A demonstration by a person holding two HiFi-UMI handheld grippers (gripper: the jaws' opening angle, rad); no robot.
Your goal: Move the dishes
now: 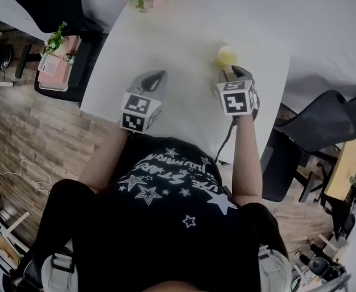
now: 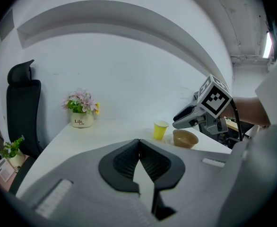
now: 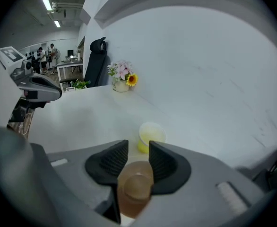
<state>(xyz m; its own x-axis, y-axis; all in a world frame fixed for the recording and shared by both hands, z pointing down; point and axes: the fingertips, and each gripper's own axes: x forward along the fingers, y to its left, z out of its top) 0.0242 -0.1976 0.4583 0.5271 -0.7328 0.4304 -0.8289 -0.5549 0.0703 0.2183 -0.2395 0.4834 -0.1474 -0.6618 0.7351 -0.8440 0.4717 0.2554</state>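
The right gripper's [image 3: 138, 157] jaws stand apart over the brown bowl [image 3: 134, 188], which rests on the table [image 3: 82, 122] beside the yellow cup [image 3: 150, 135], probably its intended spot. The left gripper's [image 2: 139, 150] jaws are closed and empty.

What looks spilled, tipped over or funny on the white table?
Nothing stands out. The yellow cup stands upright, the brown bowl sits flat right beside it, and the flower pot is upright at the far end. No spill or mess shows on the white table.
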